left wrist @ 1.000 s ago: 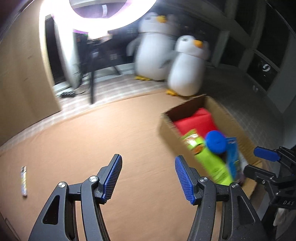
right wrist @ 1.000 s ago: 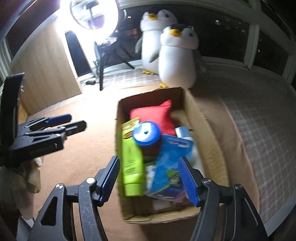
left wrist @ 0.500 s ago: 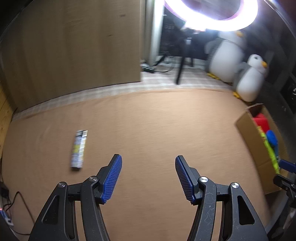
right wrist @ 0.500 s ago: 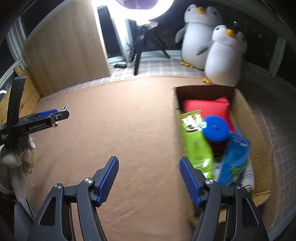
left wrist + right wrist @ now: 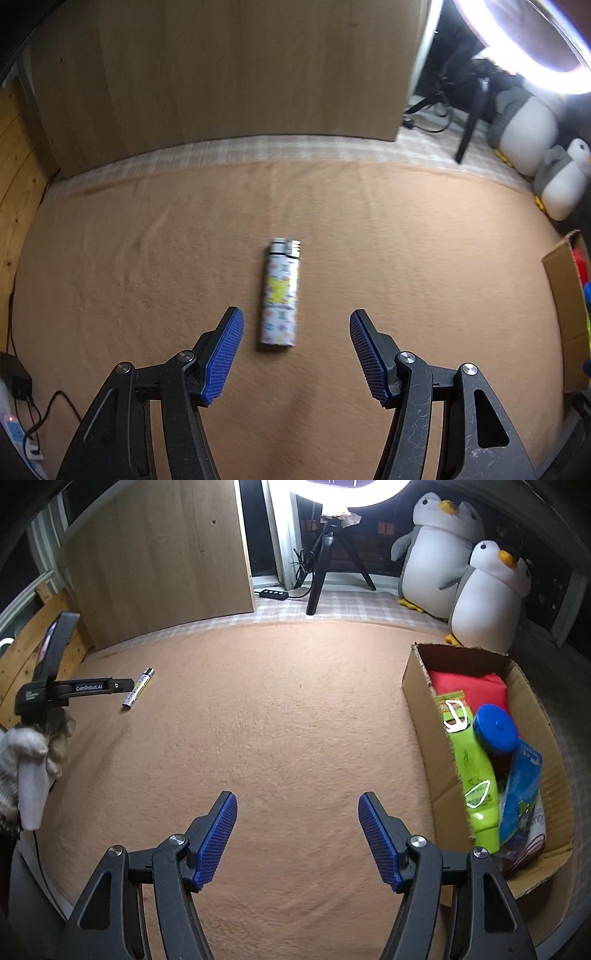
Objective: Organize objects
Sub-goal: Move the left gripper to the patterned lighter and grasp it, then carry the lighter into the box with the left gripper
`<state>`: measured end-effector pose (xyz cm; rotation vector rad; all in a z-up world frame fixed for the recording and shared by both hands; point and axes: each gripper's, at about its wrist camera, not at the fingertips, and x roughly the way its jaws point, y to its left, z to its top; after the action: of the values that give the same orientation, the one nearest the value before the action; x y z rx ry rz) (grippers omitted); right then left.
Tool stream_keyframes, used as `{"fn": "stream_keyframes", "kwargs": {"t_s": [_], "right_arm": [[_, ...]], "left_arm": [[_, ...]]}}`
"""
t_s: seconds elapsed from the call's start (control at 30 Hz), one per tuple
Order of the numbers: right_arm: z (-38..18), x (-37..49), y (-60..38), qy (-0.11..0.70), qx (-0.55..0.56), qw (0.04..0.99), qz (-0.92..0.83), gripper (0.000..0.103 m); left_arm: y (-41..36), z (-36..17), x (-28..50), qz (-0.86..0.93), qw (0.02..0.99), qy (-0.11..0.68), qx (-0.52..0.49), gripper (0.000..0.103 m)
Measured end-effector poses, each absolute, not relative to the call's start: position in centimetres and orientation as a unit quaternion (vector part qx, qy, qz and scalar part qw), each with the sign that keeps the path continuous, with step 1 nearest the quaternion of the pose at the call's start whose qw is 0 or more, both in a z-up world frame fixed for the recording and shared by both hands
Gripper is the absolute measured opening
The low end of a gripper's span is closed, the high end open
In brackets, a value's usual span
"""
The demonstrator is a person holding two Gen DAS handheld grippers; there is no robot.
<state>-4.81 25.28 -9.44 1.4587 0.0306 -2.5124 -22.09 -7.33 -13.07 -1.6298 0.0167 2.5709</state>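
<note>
My left gripper [image 5: 295, 350] hovers, blue fingers [image 5: 224, 360] spread and empty, over a white patterned lighter [image 5: 280, 295] lying lengthwise on the tan blanket [image 5: 406, 258], metal cap pointing away.

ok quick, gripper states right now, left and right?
Left gripper: open, empty, the lighter lies between its fingertips, untouched.
Right gripper: open, empty, over bare blanket.
</note>
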Motion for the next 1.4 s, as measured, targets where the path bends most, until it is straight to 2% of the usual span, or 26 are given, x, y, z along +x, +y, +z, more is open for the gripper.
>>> {"fn": "stream_keyframes", "kwargs": {"t_s": [0.5,0.6,0.7,0.77,0.83,0.9,1.4], "right_arm": [[-9.6,-3.3,25.9,0.005,0.515,0.087,-0.852,0.064],[-9.7,-3.2,26.3,-0.002,0.518,0.081,-0.851,0.064],[-9.7,-3.0,26.5,-0.004,0.518,0.076,-0.852,0.064],[-9.6,-2.9,26.5,-0.006,0.518,0.075,-0.852,0.064],[-9.6,-3.0,26.5,-0.005,0.517,0.074,-0.853,0.064],[-9.5,-3.0,26.4,-0.005,0.517,0.074,-0.853,0.064],[-9.0,-3.3,26.7,-0.008,0.505,0.083,-0.859,0.064]], "left_arm": [[-7.4,-16.0,-26.2,0.827,0.057,0.02,-0.559,0.061],[-7.4,-16.3,-26.6,0.822,0.058,0.017,-0.566,0.053],[-7.5,-16.4,-26.7,0.823,0.058,0.012,-0.565,0.05],[-7.6,-16.4,-26.7,0.823,0.057,0.011,-0.564,0.044],[-7.7,-16.4,-26.6,0.825,0.056,0.011,-0.563,0.031],[-7.8,-16.4,-26.4,0.826,0.058,0.007,-0.561,0.025],[-5.9,-16.3,-20.7,0.83,0.083,-0.009,-0.552,0.025]]}}
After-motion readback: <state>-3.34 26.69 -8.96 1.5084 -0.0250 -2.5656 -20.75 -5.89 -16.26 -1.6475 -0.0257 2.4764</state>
